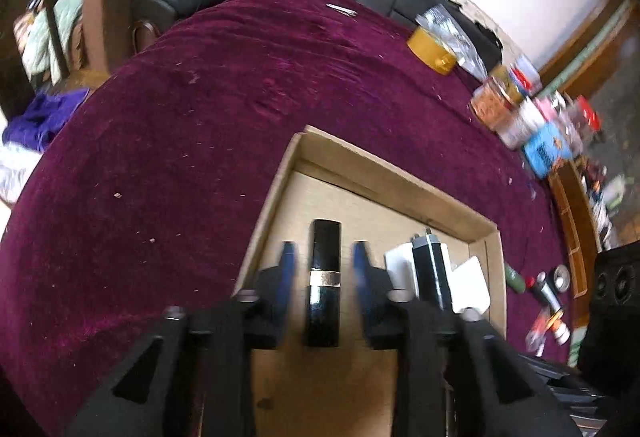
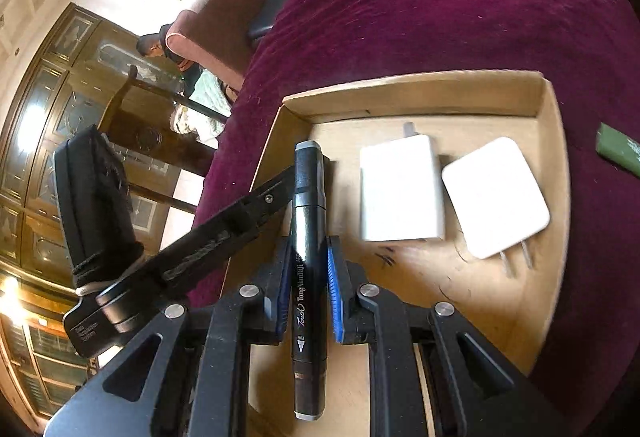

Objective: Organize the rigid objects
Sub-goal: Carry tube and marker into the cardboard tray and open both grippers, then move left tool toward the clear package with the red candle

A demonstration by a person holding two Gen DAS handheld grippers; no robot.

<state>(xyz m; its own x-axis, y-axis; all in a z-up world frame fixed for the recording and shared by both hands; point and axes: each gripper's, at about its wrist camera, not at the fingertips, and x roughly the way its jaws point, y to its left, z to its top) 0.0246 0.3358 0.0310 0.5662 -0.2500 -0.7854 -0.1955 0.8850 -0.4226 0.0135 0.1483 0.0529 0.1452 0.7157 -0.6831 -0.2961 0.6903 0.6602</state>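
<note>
Cardboard tray [image 2: 420, 89] on the maroon counter [image 1: 160, 157]. Left tongs [image 1: 325, 257] apart, black lipstick tube [image 1: 325, 277] lying loose between them in the tray. Right tongs [image 2: 308, 265] clamped on a black marker [image 2: 307, 237] (beside two white chargers [image 2: 400, 189]).

Cardboard tray [image 2: 552, 141] crowded: two white chargers [image 2: 402, 189] fill right half, my left gripper [image 1: 324, 261] straddles black lipstick [image 1: 325, 277] at left wall, my right gripper [image 2: 308, 273] beside it clamps marker [image 2: 308, 237]. Bare floor only along far wall. Maroon tablecloth [image 1: 180, 117] left of tray open; jars [image 1: 496, 105] crowd far right edge.
</note>
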